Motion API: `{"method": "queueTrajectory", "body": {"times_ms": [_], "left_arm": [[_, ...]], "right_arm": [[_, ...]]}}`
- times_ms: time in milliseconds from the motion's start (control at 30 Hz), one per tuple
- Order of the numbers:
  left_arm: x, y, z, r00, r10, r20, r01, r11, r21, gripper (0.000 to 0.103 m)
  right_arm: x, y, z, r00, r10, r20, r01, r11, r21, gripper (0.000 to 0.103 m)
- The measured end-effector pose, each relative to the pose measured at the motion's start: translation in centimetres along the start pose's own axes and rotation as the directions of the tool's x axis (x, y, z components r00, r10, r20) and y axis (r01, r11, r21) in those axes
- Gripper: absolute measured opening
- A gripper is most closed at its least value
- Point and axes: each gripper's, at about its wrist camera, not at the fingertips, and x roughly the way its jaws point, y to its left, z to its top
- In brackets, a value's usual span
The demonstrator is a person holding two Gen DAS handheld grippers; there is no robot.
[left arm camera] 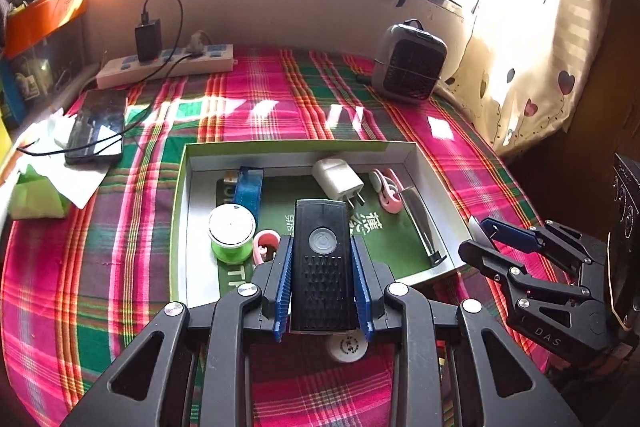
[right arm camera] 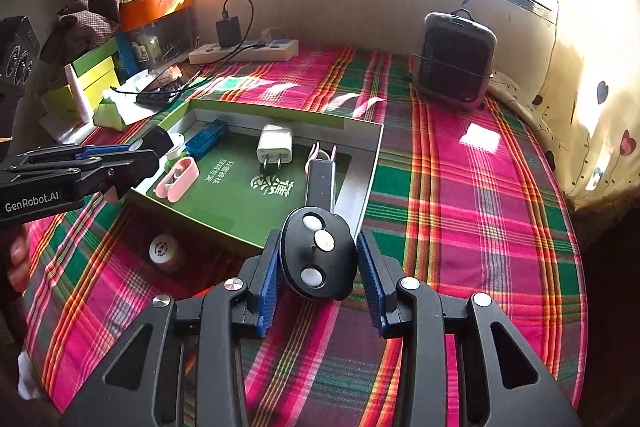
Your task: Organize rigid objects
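Left wrist view alone shows green spool (left arm camera: pixel 231 233) — in box (left arm camera: pixel 304 147).

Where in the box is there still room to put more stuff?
The box has bare green floor in the middle, between the white plug and the silver bar. The left side is crowded: green spool, blue case, pink clip. The plaid cloth right of the box is wide open.
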Motion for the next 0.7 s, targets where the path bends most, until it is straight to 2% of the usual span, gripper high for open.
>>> {"method": "queueTrajectory", "body": {"times_ms": [367,700], "left_arm": [[4.4,1.2,3.3,0.999,0.018,-0.046,-0.018,1.000,-0.020,0.026],[7.7,0.9,4.3,0.996,0.031,-0.088,-0.031,1.000,-0.003,0.026]], "right_arm": [[3.6,0.7,2.6,0.998,0.055,-0.035,-0.056,0.998,-0.036,0.038],[5.7,1.9,3.3,0.994,0.091,-0.062,-0.096,0.992,-0.078,0.038]]}}
